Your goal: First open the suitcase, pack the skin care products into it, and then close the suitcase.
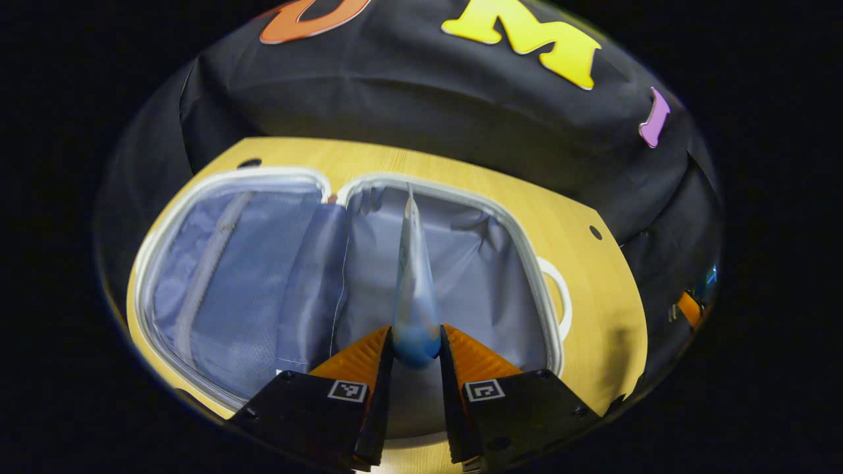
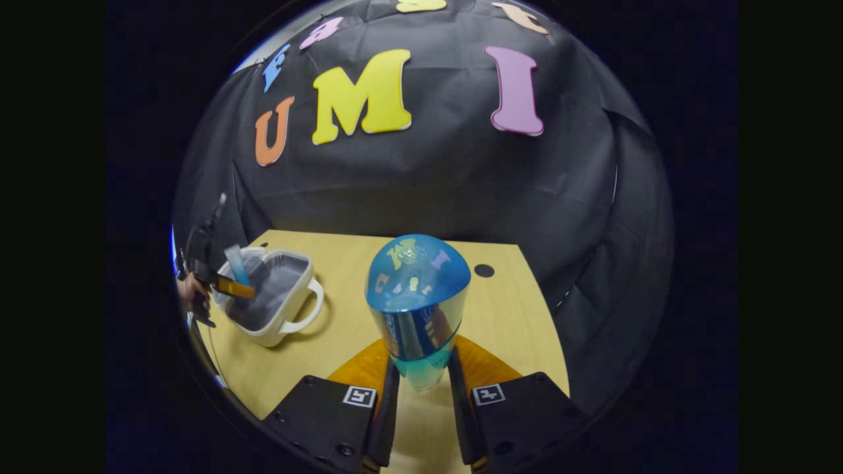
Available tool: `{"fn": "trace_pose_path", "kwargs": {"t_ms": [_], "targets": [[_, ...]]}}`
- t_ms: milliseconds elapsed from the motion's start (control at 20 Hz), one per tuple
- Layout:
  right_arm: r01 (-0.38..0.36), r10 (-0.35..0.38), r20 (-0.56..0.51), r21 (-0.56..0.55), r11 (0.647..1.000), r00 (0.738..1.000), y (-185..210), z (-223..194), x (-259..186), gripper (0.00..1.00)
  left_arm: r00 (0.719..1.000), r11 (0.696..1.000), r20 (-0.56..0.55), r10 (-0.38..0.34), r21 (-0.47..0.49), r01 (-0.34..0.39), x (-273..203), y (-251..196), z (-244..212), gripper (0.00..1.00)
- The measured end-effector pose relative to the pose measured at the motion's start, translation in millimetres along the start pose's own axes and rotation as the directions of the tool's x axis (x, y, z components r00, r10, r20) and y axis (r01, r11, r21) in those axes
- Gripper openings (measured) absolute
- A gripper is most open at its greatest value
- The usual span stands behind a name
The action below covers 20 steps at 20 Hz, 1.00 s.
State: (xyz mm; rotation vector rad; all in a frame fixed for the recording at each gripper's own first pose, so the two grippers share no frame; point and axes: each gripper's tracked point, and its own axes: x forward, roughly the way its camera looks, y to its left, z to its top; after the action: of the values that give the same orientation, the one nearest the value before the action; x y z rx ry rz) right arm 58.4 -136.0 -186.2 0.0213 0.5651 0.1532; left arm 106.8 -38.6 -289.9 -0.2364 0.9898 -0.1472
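**2 tools, 2 products, 1 open suitcase**

The left tool (image 1: 416, 342) is closed on a slim blue tube (image 1: 413, 276), both fingers pressing its rounded cap end while the flat crimped end points out over the open suitcase (image 1: 546, 289). The suitcase lies spread on the bench (image 1: 593, 276), its 2 fabric-lined halves showing, a white handle at one side. The tube hangs above the half nearer that handle.

The right tool (image 2: 421, 375) is clamped on a glossy blue bottle (image 2: 416, 296), gripping its narrow lower end with the broad rounded end standing forward. It sits well apart from the suitcase, over bare bench. From here the left tool shows small, holding its tube at the suitcase.

I judge the tube soft and light, likely to squash if squeezed mid-body, so the stiff cap end is the right hold. The bottle looks rigid and slick; its taper could let it slide.
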Motion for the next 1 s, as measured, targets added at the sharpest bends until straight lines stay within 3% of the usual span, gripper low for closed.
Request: {"fn": "trace_pose_path", "kwargs": {"t_ms": [200, 300, 450, 500, 550, 700, 750, 850, 900, 950, 1000], "targets": [[0.021, -0.023, 0.039, 0.055, 0.998, 0.999, 5.0, 23.7, -47.5, 0.36, 0.988, 0.997, -0.156, -0.015, -0.080, 0.002, 13.4, 3.0, -17.5, 0.38], [0.013, -0.016, 0.047, 0.062, 0.998, 0.999, 13.0, 31.1, -61.3, 0.36, 0.962, 0.994, -0.274, -0.014, -0.104, -0.015, 20.4, 2.0, -26.9, 0.39], [0.008, -0.011, 0.071, 0.050, 0.999, 0.997, 22.9, 44.1, -71.4, 0.36, 0.929, 0.992, -0.368, 0.035, -0.099, -0.077, 22.2, 2.0, -20.3, 0.38], [-0.001, -0.002, 0.075, 0.045, 0.999, 0.997, 27.8, 47.8, -72.4, 0.36, 0.917, 0.990, -0.398, 0.035, -0.112, -0.087, 23.7, 1.9, -21.4, 0.32], [-0.007, 0.004, 0.074, 0.039, 0.999, 0.997, 32.9, 50.0, -73.1, 0.36, 0.907, 0.988, -0.421, 0.032, -0.121, -0.091, 24.5, 1.0, -22.2, 0.38], [-0.004, 0.005, 0.070, -0.008, 1.000, 0.998, 43.8, 55.6, -69.9, 0.36, 0.893, 0.988, -0.450, 0.002, -0.138, -0.072, 22.7, 0.0, -19.7, 0.42], [-0.002, 0.005, 0.062, -0.035, 0.999, 0.998, 46.6, 55.9, -67.5, 0.32, 0.896, 0.987, -0.443, -0.011, -0.149, -0.062, 23.9, -1.6, -18.5, 0.43], [-0.036, 0.038, 0.043, -0.042, 0.998, 0.998, 66.1, 59.0, -64.7, 0.36, 0.906, 0.982, -0.421, -0.054, -0.187, -0.029, 20.1, -13.7, -18.4, 0.49], [-0.066, 0.067, 0.028, -0.043, 0.997, 0.997, 78.2, 59.0, -61.6, 0.34, 0.910, 0.980, -0.409, -0.063, -0.197, -0.021, 13.7, -18.6, -17.2, 0.70], [-0.103, 0.104, 0.012, -0.048, 0.993, 0.995, 93.7, 59.3, -58.0, 0.36, 0.920, 0.979, -0.385, -0.074, -0.204, -0.007, 4.6, -23.6, -15.3, 0.62], [-0.142, 0.142, 0.000, -0.058, 0.988, 0.990, 111.4, 61.1, -55.4, 0.36, 0.936, 0.977, -0.341, -0.090, -0.212, 0.017, -7.0, -28.0, -11.0, 0.74]]}}
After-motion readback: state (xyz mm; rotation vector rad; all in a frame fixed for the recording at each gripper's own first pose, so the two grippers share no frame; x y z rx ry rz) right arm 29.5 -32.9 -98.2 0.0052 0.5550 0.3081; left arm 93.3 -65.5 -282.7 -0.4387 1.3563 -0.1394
